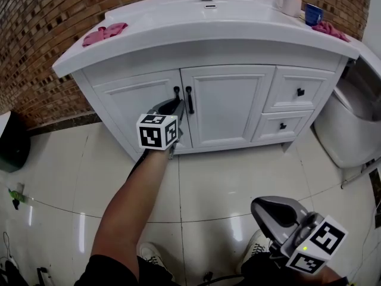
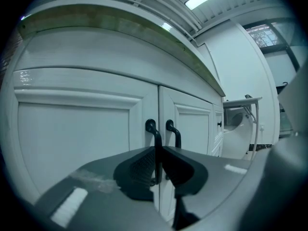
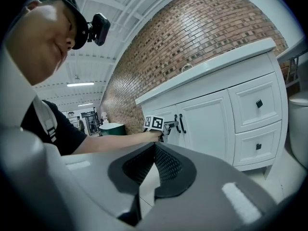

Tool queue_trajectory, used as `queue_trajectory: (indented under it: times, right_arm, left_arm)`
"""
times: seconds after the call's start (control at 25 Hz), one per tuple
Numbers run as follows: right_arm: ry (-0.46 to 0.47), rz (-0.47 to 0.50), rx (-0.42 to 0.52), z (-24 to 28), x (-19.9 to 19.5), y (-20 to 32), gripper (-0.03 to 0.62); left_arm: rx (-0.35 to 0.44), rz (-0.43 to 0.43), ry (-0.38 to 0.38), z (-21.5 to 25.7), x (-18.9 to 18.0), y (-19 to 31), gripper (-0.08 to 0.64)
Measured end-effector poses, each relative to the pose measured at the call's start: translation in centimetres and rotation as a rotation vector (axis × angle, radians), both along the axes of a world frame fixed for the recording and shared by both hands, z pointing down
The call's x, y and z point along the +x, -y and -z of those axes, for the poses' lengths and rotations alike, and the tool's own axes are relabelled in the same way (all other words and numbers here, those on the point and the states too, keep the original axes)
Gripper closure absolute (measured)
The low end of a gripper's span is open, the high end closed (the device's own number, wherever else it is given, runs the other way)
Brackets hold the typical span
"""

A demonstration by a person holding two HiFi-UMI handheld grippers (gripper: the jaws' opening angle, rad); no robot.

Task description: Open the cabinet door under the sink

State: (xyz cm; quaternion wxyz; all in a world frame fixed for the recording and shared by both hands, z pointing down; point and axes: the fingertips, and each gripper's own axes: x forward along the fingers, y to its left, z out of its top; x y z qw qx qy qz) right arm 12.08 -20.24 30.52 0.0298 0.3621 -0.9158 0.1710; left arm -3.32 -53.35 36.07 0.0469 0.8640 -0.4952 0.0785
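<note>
Ok, left gripper (image 1: 176, 104) is pinched on the slim black bar handle (image 2: 154, 137) of the white panelled left cabinet door (image 1: 138, 107) under the sink. The pads press the bar from both sides, and the door sits flush in its frame, closed. In the head view that's 11 o'clock of frame centre. The twin black handle (image 1: 190, 99) on the right door is just beside it, at 3 o'clock of the gripped one, untouched. The right gripper (image 3: 154, 149) is low at 5 o'clock, well apart from the cabinet, fingers pressed together on nothing. A pink crumpled cloth (image 1: 104, 33) lies on the white countertop (image 1: 178, 22) at 10 o'clock.
</note>
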Motion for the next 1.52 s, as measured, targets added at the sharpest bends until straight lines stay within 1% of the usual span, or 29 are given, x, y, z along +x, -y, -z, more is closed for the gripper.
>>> queue_trajectory:
  times: [0.36,0.6,0.92,1.24,1.52]
  right_arm:
    - [0.004,0.011,0.002,0.1,-0.2,-0.2,0.584]
    - [-0.002,0.02,0.013,0.4,-0.7,-0.7,0.584]
    - [-0.02,0.018,0.03,0.6,-1.2,-1.2,0.584]
    - [-0.06,0.01,0.05,0.2,-2.3,-2.0,0.584]
    - [-0.1,0.015,0.077,0.1,-3.5,-2.8,0.584]
  left_arm:
    - [-0.024,-0.003,-0.021,-0.2,-0.1,-0.7,0.515]
    - [-0.03,-0.036,-0.015,-0.2,-0.2,-2.3,0.516]
    - [-0.025,-0.067,-0.019,-0.2,-0.6,-6.0,0.517]
    - [-0.043,-0.105,0.013,-0.6,-1.8,-10.4,0.515]
    - [-0.041,-0.105,0.01,-0.6,-3.4,-13.4,0.515]
